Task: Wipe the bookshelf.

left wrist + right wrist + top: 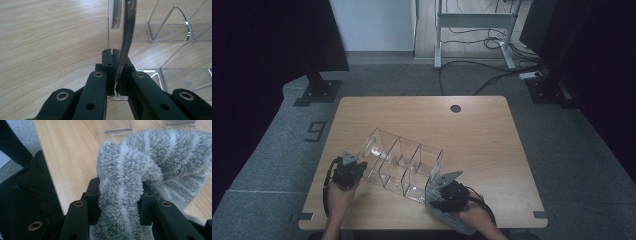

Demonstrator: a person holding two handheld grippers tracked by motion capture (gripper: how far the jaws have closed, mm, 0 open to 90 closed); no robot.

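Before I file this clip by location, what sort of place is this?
Probably a lab or recording studio, not a home: a lone wooden table stands on grey carpet between dark curtains, cables trail over the floor behind, and a number marker is stuck down beside the table.

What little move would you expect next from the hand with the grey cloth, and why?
Probably the right gripper brings the cloth up against the near end of the clear organizer to wipe it. The cloth is bunched firmly between its jaws, the gripper sits right at that end, and the left gripper is shut on a thin clear wall, seemingly steadying the organizer on the table.
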